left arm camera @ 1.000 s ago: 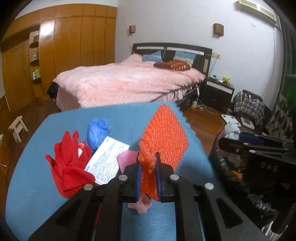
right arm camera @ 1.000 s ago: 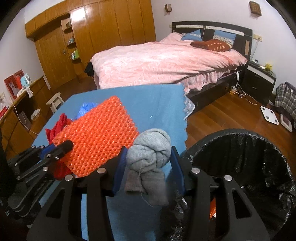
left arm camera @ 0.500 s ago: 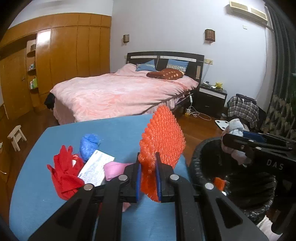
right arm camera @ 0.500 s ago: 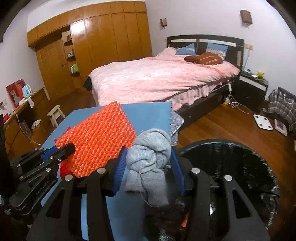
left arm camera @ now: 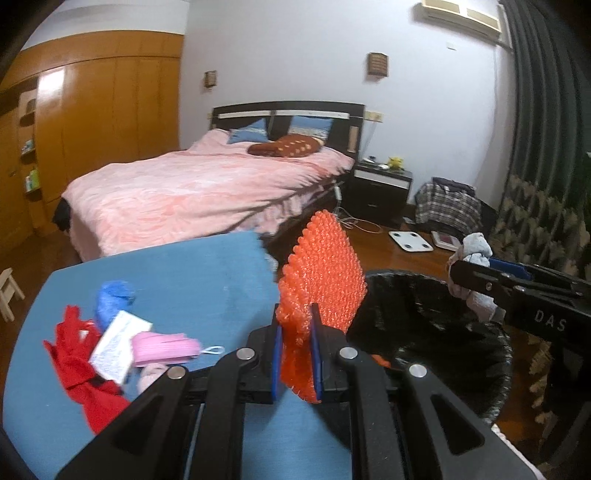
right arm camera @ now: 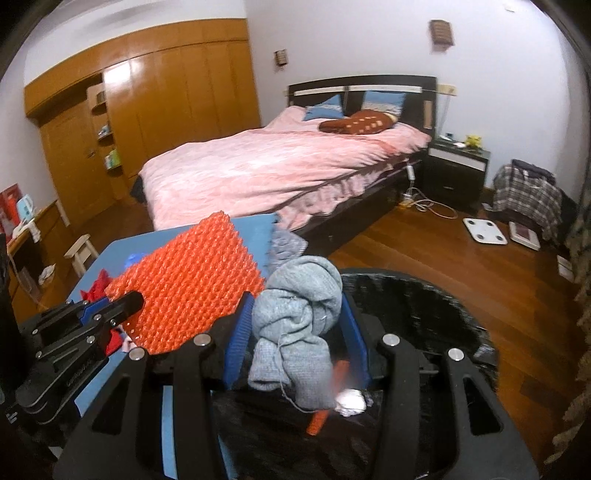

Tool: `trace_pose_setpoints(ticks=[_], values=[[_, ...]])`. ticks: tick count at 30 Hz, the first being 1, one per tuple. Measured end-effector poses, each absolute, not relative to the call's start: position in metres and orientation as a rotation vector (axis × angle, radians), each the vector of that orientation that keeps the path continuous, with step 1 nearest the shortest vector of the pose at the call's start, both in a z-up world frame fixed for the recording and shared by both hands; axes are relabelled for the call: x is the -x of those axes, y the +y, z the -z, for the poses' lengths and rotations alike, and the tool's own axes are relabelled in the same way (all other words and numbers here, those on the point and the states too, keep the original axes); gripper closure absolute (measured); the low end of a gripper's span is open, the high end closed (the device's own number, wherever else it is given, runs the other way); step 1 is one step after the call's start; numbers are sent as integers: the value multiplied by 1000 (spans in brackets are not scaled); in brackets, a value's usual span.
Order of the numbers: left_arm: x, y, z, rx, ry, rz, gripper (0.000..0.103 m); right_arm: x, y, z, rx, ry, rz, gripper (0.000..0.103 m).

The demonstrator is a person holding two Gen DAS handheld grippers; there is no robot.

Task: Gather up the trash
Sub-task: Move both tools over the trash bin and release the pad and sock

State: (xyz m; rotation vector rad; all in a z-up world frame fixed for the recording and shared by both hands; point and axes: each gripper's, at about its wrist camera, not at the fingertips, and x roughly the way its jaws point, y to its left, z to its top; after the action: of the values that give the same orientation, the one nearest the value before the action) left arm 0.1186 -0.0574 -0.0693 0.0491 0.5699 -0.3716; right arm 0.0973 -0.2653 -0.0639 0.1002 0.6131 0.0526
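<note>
Left tool (left arm camera: 297,354): blue pads clamped tight on the lower edge of an orange bubble-wrap sheet (left arm camera: 321,280), held upright at the near edge of the table, right beside the bin rim. Right tool (right arm camera: 295,332): pads closed on a knotted grey sock (right arm camera: 299,310), its loose end hanging down above the bin mouth.

Black-lined trash bin (left arm camera: 436,317) is seen on the floor against the table's right edge. An orange scrap (right arm camera: 317,421) and a white crumpled piece (right arm camera: 351,400) are visible inside it.

Table (left arm camera: 192,273) is covered in blue. Left on it, grouped at the left side:
- red glove (left arm camera: 85,373)
- blue crumpled ball (left arm camera: 110,299), just behind the glove
- printed white paper (left arm camera: 118,343), lying partly over the glove
- pink folded item (left arm camera: 162,347) with a white loop, touching the paper

Room: wooden floor (right arm camera: 443,266); bed with pink cover (left arm camera: 192,192) behind the table, dark headboard, blue pillows and one brown. Black nightstand (left arm camera: 380,188) is placed right of the bed, a white scale (left arm camera: 410,242) on the floor, a plaid bag (left arm camera: 447,206) near the dark curtain. Wooden wardrobe wall (right arm camera: 166,96) on the left, small white stool (right arm camera: 81,253) beside it. AC unit (left arm camera: 461,18) is mounted high on the white wall.
</note>
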Motion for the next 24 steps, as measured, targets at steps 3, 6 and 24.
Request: trace_pose_setpoints(ticks=[3,6,24], values=[[-118,-75,71,-58,582,406,90,-91,-282,68,-111,614,-18,57],[-117,-92,74,-62,592,440,90,-85,-295,73,-119,618,12,57],[-120,-127,82,-64,624,508,38,-68,-341,94,-172,619,169,15]])
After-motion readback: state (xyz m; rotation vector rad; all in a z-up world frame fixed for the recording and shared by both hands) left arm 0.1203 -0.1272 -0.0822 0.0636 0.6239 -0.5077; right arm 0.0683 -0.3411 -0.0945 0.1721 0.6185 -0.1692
